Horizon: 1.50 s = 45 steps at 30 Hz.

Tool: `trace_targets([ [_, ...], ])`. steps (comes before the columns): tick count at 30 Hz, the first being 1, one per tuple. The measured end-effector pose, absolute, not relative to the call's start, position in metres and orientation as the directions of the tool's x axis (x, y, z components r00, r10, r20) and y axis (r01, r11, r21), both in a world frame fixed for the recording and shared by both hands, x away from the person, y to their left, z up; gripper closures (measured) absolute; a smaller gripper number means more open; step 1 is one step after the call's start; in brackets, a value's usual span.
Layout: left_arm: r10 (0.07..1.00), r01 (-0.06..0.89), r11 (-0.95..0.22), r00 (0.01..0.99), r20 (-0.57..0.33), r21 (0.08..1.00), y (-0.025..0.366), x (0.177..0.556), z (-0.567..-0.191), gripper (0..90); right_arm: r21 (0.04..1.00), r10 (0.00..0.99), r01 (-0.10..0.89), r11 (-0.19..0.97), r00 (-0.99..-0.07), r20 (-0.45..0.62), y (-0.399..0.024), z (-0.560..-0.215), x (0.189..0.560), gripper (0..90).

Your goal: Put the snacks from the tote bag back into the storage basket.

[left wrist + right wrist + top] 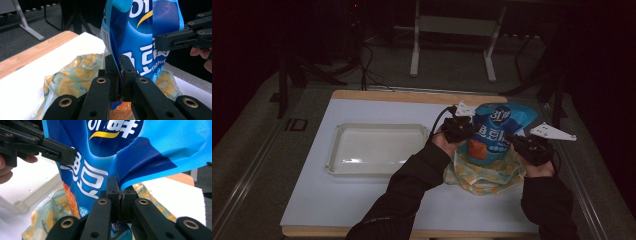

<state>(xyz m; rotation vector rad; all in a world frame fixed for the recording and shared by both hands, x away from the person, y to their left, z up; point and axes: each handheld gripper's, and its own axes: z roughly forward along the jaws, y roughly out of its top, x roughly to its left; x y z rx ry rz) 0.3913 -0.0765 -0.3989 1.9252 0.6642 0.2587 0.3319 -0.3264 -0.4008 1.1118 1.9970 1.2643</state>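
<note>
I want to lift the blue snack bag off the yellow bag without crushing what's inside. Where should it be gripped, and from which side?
Grip the blue snack bag by its flat side edges, one from each side, level. It stands upright on the yellow lemon-print bag, and its seams are thin film that shut jaws can pinch without squeezing the middle. The left gripper and right gripper hold it that way.

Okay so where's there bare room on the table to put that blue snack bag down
Free: inside the white tray, and the white mat's strip nearer the person than the tray. Crowded: the right side, where both grippers hold the blue snack bag above the yellow lemon-print bag.
</note>
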Motion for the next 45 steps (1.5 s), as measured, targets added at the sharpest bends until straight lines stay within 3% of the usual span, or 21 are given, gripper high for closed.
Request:
trace_targets([
  [22,0.566,0.304,-0.295,0.819,-0.090,0.906,-0.055,0.375,-0.342,88.6,0.924,0.831,0.286,0.253,-0.553,-0.056,-0.310,-0.346,0.318,88.6],
  [45,0.619,0.314,-0.287,0.782,-0.075,0.905,0.005,0.360,-0.327,88.7,0.927,0.781,0.250,0.279,-0.621,-0.068,-0.255,-0.333,0.321,88.7],
])
